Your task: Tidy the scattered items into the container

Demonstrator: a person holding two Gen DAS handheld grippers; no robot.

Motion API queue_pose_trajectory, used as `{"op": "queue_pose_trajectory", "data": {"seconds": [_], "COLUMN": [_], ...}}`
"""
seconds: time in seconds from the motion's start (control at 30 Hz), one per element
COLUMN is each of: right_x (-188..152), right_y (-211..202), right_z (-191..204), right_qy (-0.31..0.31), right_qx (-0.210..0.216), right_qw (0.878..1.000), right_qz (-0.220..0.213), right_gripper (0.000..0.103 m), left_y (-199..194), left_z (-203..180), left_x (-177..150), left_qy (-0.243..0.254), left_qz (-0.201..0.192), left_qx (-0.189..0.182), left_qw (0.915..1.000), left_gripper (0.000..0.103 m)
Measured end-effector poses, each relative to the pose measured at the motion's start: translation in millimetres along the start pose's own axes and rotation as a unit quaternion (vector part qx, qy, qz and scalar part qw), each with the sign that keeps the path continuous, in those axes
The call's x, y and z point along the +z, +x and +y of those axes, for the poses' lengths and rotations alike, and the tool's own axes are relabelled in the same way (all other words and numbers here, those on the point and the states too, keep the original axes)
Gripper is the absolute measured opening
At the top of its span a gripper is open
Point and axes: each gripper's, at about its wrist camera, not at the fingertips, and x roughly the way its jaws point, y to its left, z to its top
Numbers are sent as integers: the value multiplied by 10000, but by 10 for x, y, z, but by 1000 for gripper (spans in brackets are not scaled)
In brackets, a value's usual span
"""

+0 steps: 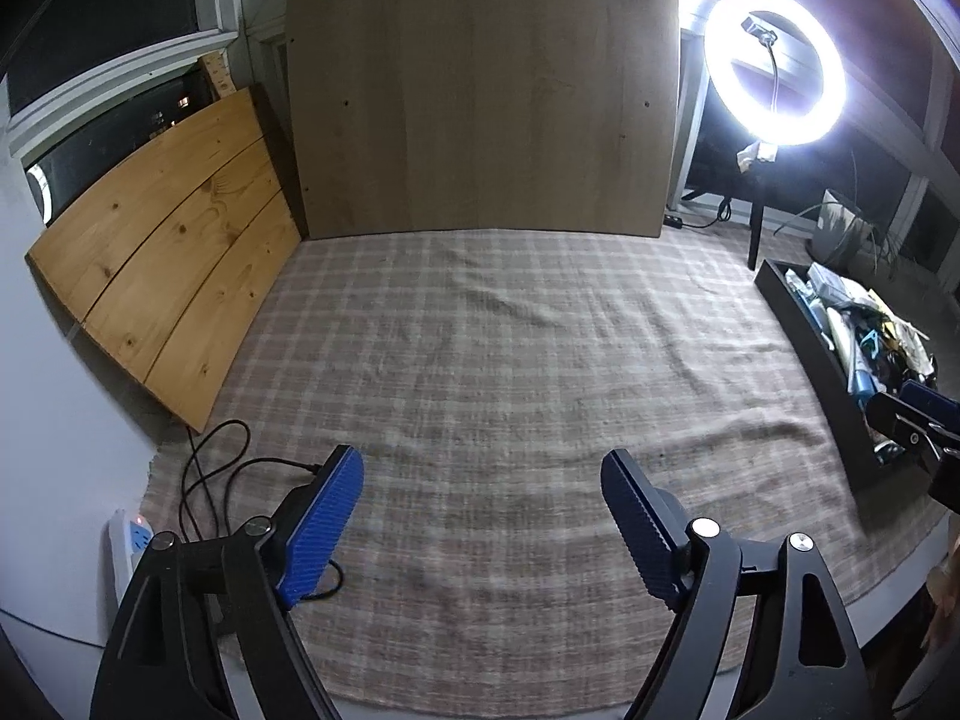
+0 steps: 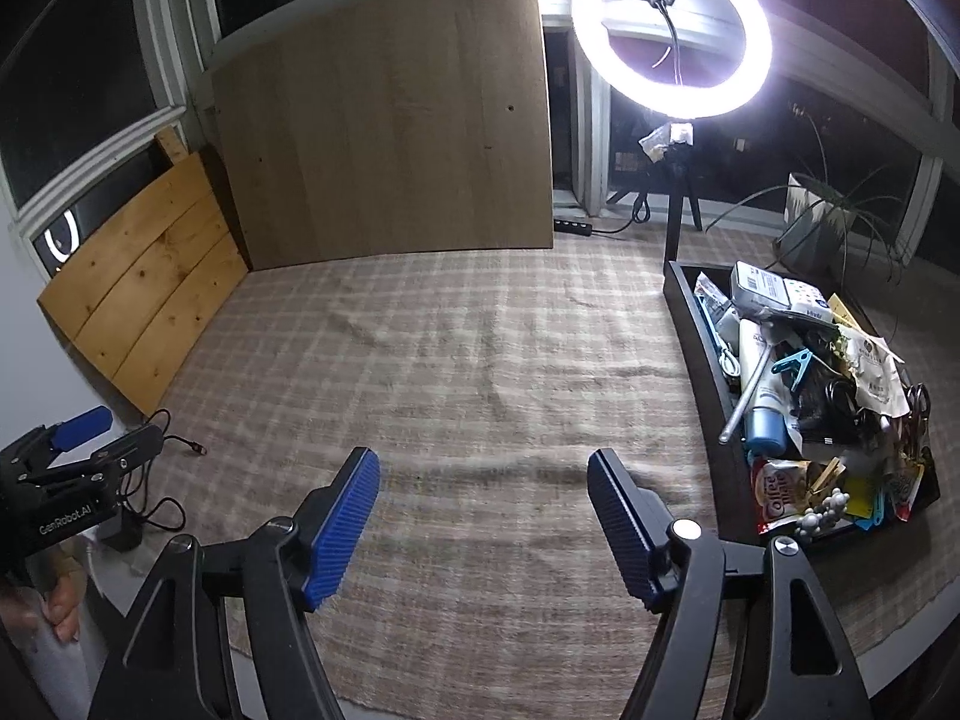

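Note:
A black tray (image 2: 699, 324) stands on the plaid cloth at the right, piled with items: a white and blue tube (image 2: 759, 384), a teal clip (image 2: 792, 363), a coffee sachet (image 2: 780, 492) and paper packets. It also shows in the left wrist view (image 1: 804, 336). My left gripper (image 1: 483, 516) is open and empty above the cloth. My right gripper (image 2: 483, 516) is open and empty, left of the tray. I see no loose items on the cloth. The left gripper shows at the left edge of the right wrist view (image 2: 78, 438).
A plaid cloth (image 1: 480, 360) covers the table. Wooden boards (image 1: 480, 96) lean at the back and back left (image 1: 168, 264). A ring light (image 2: 669, 30) stands at the back right beside a potted plant (image 2: 822, 216). A power strip (image 1: 126, 546) and black cables (image 1: 210, 480) lie at the left edge.

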Motion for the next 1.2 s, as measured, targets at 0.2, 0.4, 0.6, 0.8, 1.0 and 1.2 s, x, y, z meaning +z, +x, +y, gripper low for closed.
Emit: {"op": "queue_pose_trajectory", "data": {"seconds": [0.2,0.4,0.6,0.8,1.0,1.2], "right_x": [-29,2,8,0,4,7], "right_y": [21,16,52,87,92,110], "right_z": [168,223,271,268,232,184], "right_qy": [34,84,15,29,81,164], "right_qx": [49,42,5,-41,-46,-30], "right_qw": [10000,9999,10000,10000,9999,9999], "right_qz": [-30,-125,-92,-35,-38,-37], "right_gripper": [68,68,68,68,68,69], "left_y": [46,11,15,16,-3,3], "left_z": [59,127,145,147,111,71], "left_x": [-8,33,44,54,51,70], "left_qy": [52,29,38,29,32,56], "left_qz": [26,-77,-96,-125,-137,-132], "left_qx": [-57,-50,-61,-72,-96,-107], "left_qw": [10000,10000,9999,9999,9999,9998], "left_gripper": [86,90,91,91,91,91]}}
